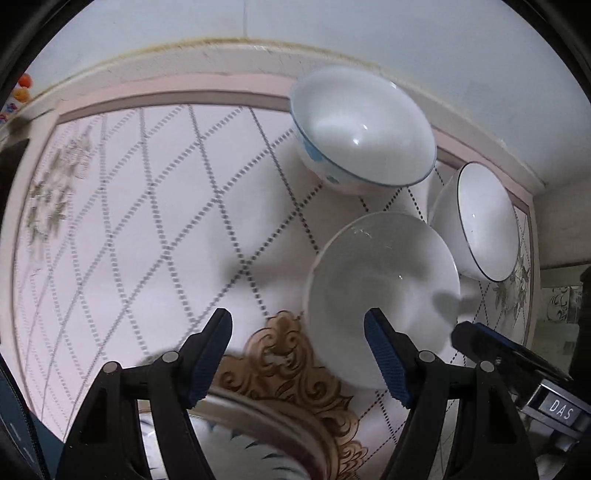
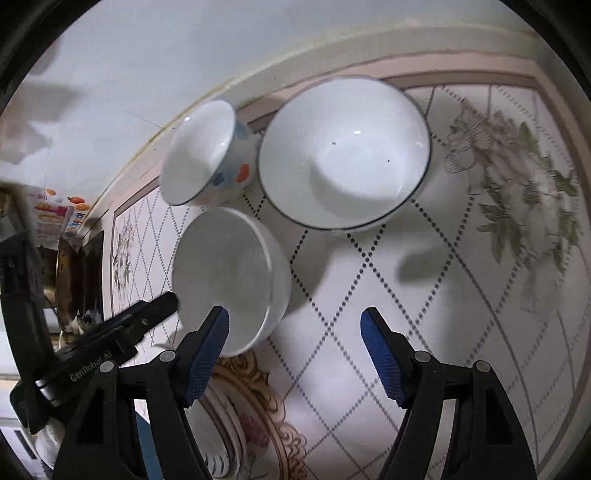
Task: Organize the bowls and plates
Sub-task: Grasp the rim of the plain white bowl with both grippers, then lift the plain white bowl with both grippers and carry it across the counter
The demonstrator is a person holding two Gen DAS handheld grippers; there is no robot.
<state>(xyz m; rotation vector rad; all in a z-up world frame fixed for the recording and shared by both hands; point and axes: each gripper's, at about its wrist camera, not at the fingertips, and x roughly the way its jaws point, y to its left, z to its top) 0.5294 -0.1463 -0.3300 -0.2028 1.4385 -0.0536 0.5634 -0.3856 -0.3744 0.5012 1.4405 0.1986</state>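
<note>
Three white bowls stand close together on a patterned table. A plain white bowl (image 1: pixel 384 291) (image 2: pixel 229 277) is nearest. A bowl with blue and orange spots (image 1: pixel 362 129) (image 2: pixel 207 155) and a larger bowl with a thin dark rim (image 1: pixel 484 221) (image 2: pixel 343 151) stand behind it. My left gripper (image 1: pixel 299 354) hangs open above the table, its right finger over the plain bowl's near rim. My right gripper (image 2: pixel 295 354) is open too, its left finger over that bowl's edge. Nothing is held. A plate's rim (image 1: pixel 258 424) (image 2: pixel 225 424) shows low between the fingers.
The table (image 1: pixel 147 221) has a diamond dot pattern, a gold ornament at its middle and flower prints near its borders. A white wall (image 1: pixel 332 29) runs behind it. Each gripper shows in the other's view at the edge (image 1: pixel 517 354) (image 2: pixel 110 332).
</note>
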